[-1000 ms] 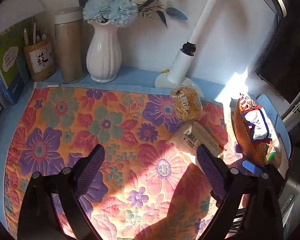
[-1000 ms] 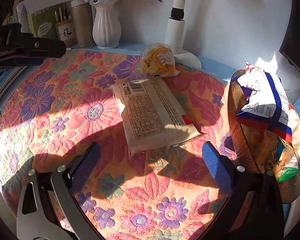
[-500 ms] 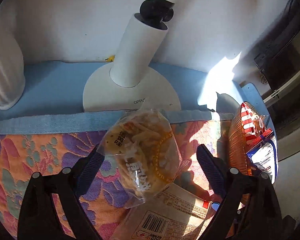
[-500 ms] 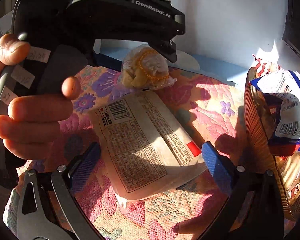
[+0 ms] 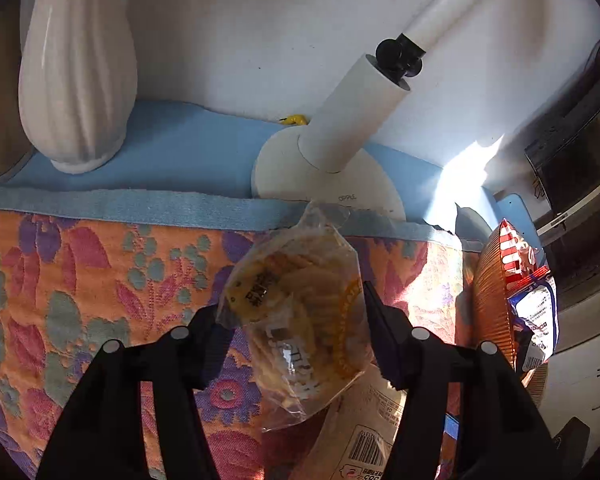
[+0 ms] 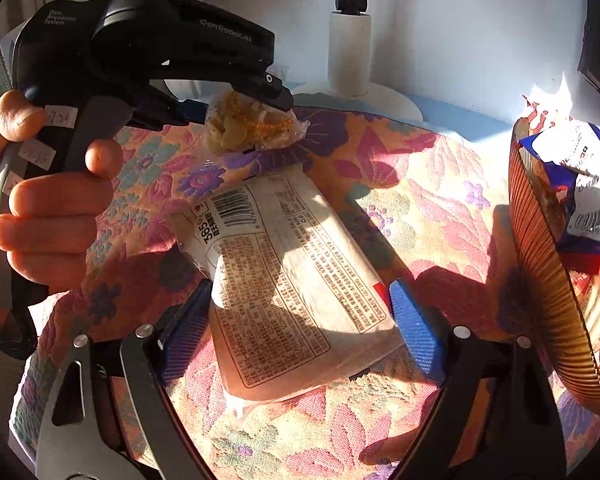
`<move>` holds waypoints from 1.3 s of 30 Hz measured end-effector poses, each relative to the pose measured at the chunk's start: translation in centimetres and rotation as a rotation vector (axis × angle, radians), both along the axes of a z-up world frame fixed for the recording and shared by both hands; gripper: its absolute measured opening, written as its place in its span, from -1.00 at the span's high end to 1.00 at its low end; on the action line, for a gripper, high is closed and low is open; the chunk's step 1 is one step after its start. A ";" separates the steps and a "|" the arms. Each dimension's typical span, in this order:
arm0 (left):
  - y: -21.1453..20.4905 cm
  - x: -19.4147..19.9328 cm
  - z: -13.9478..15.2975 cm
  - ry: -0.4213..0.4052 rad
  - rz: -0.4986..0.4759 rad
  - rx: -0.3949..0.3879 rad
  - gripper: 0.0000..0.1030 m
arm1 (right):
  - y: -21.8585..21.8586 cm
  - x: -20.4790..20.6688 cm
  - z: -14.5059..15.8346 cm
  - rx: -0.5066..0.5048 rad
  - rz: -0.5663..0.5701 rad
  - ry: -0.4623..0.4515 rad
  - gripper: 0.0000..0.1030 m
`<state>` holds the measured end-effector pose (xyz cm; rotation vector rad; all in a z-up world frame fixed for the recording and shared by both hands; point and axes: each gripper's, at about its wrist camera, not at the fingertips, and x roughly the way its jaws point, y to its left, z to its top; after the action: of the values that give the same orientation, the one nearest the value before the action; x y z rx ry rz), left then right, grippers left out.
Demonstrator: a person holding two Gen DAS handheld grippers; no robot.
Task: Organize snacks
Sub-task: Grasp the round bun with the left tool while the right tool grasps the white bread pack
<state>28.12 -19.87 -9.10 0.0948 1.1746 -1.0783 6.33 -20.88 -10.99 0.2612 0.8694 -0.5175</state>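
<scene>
Left gripper: your left gripper (image 5: pixel 296 334) has both dark pads against the clear round bag of yellow noodle snack (image 5: pixel 296 328); it grips the bag, which looks just lifted off the floral quilted mat (image 5: pixel 80 280).
Right gripper: your right gripper (image 6: pixel 298 330) stands wide apart around the flat beige packet with a barcode (image 6: pixel 288 276), its blue pads beside the packet's near end and not pressing it.
Packet position: it lies flat on the mat, long axis running from near right to far left, barcode end far.
Destination: the ribbed copper-coloured basket (image 6: pixel 548 280) sits at the right edge of the mat, already holding 1 blue and white bag (image 6: pixel 580 184) and more.
Key relation: the basket lies right of both tools; your right one is nearer it.
</scene>
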 end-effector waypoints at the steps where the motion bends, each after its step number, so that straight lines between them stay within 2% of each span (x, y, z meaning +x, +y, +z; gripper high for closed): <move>1: 1.2 -0.4 0.5 -0.015 -0.005 -0.002 -0.12 | 0.4 -0.6 0.1 0.012 -0.004 0.004 -0.72; 4: 4.8 -2.0 1.9 -0.088 -0.021 0.000 -0.13 | 1.6 -3.3 0.4 0.033 -0.032 0.011 -0.72; 7: 8.3 -4.2 2.6 -0.132 -0.063 0.012 -0.13 | 2.2 -6.6 0.4 0.048 -0.109 0.028 -0.72; 12: 13.2 -10.4 2.4 -0.193 -0.198 0.047 -0.13 | 4.0 -11.9 -0.1 0.091 -0.215 0.035 -0.73; 15: 14.6 -14.7 1.7 -0.228 -0.282 0.063 -0.14 | 5.0 -14.0 -0.1 0.124 -0.260 0.044 -0.77; 18: 15.4 -17.8 0.7 -0.267 -0.343 0.101 -0.15 | 6.1 -15.4 0.4 0.234 -0.220 0.002 -0.92; 21: 16.3 -19.4 -0.2 -0.291 -0.379 0.116 -0.33 | 8.3 -16.8 1.2 0.263 -0.111 0.009 -0.93; 22: 16.8 -19.5 -0.4 -0.283 -0.373 0.104 -0.41 | 8.8 -17.3 1.3 0.247 -0.088 0.017 -0.93; 25: 17.7 -19.3 -0.9 -0.235 -0.313 0.088 -0.59 | 9.3 -18.5 1.7 0.159 -0.115 0.038 -0.94; 28: 18.8 -19.0 -1.5 -0.174 -0.228 0.060 -0.64 | 8.2 -18.7 1.7 0.180 -0.130 -0.002 -0.94; 30: 20.0 -18.7 -2.0 -0.101 -0.138 0.013 -0.70 | 7.4 -17.7 1.6 0.183 -0.123 -0.024 -0.94; 34: 22.9 -18.4 -2.5 0.005 -0.003 -0.089 -0.71 | 7.0 -16.2 1.1 0.158 -0.070 0.009 -0.94; 39: 22.1 -18.5 -1.9 0.054 -0.014 -0.131 -0.70 | 6.9 -14.9 -0.1 0.161 -0.044 0.057 -0.94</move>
<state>9.65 2.21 -11.03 -0.0287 1.1498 -1.1739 -8.59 -14.00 -11.10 0.4149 0.9637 -0.4986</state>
